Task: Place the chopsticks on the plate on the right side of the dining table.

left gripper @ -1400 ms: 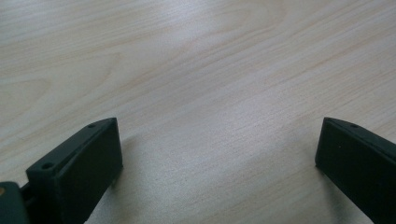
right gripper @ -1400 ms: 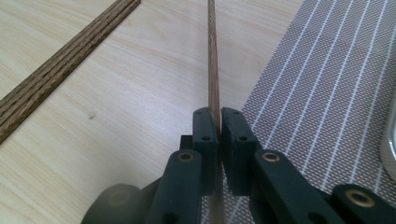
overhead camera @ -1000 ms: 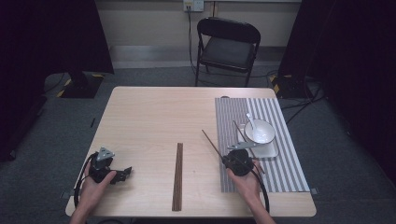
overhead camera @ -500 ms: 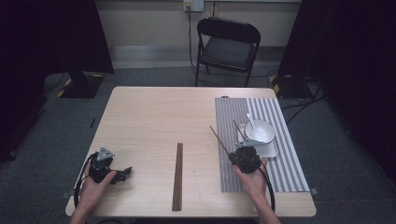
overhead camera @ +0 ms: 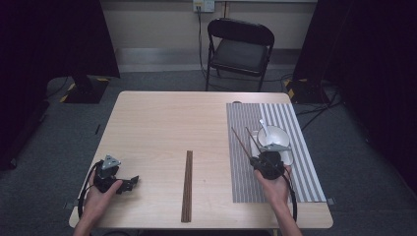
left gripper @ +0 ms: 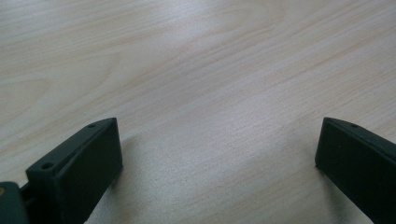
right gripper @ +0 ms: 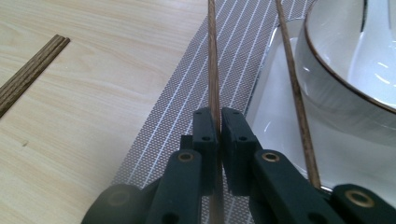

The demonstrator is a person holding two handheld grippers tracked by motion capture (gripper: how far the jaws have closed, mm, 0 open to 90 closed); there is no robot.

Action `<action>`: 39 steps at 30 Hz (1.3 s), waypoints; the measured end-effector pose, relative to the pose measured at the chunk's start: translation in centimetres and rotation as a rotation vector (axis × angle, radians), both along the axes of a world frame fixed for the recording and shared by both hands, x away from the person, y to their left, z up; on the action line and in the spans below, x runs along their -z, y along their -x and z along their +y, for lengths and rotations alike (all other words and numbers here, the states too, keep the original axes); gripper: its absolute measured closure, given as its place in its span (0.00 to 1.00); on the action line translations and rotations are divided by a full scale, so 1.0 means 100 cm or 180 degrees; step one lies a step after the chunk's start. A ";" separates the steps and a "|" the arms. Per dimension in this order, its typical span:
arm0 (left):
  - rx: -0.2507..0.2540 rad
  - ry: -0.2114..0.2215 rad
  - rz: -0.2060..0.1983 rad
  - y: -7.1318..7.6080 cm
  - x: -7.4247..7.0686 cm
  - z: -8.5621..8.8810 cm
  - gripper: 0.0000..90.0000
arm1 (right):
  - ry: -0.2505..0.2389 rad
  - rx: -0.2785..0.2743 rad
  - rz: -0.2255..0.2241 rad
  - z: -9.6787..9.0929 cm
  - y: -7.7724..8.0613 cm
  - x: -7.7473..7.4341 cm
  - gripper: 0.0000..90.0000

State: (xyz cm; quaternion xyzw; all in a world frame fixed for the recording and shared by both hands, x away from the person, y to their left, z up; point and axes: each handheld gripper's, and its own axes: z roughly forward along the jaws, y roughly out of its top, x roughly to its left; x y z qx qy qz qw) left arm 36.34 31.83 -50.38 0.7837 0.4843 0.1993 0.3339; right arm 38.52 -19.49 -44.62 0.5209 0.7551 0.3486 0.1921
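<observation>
My right gripper [overhead camera: 256, 162] [right gripper: 217, 114] hovers over the striped placemat [overhead camera: 246, 182], shut on a thin brown chopstick [overhead camera: 241, 141] [right gripper: 212, 70] that points away and to the left. A second chopstick [overhead camera: 253, 140] [right gripper: 292, 84] leans on the rim of the white plate [right gripper: 275, 121], beside the white bowl [overhead camera: 278, 137] [right gripper: 345, 70]. A white spoon [overhead camera: 264, 127] rests in the bowl. My left gripper [overhead camera: 129, 183] [left gripper: 217, 135] sits low over bare table at the front left, jaws wide open with nothing between them.
A dark pair of chopsticks [overhead camera: 187, 184] [right gripper: 28, 74] lies lengthwise at the middle front of the wooden table [overhead camera: 167, 123]. A black folding chair [overhead camera: 239, 46] stands beyond the far edge. Cables trail from both grippers.
My right gripper has carried the chopstick to the right, from the placemat's left edge toward the bowl. The left gripper has not moved.
</observation>
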 end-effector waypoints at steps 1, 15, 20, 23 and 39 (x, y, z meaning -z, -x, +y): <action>-0.0005 0.0010 0.0000 0.000 0.000 0.000 0.00 | -0.0001 0.0008 -0.0001 -0.001 0.000 0.000 0.94; -0.0005 0.0010 0.0000 0.000 0.000 0.000 0.00 | 0.0087 0.0126 0.0032 -0.010 -0.005 0.006 0.94; -0.0001 0.0002 0.0001 0.000 0.000 0.000 0.00 | 0.0103 0.0165 0.0030 -0.013 -0.007 0.009 0.94; -0.0004 0.0009 0.0000 0.000 0.000 0.000 0.00 | 0.0122 0.0198 0.0035 -0.015 -0.009 0.010 0.94; -0.0006 0.0010 0.0000 0.000 0.000 0.000 0.00 | 0.0173 0.0291 0.0074 -0.022 -0.015 0.018 0.94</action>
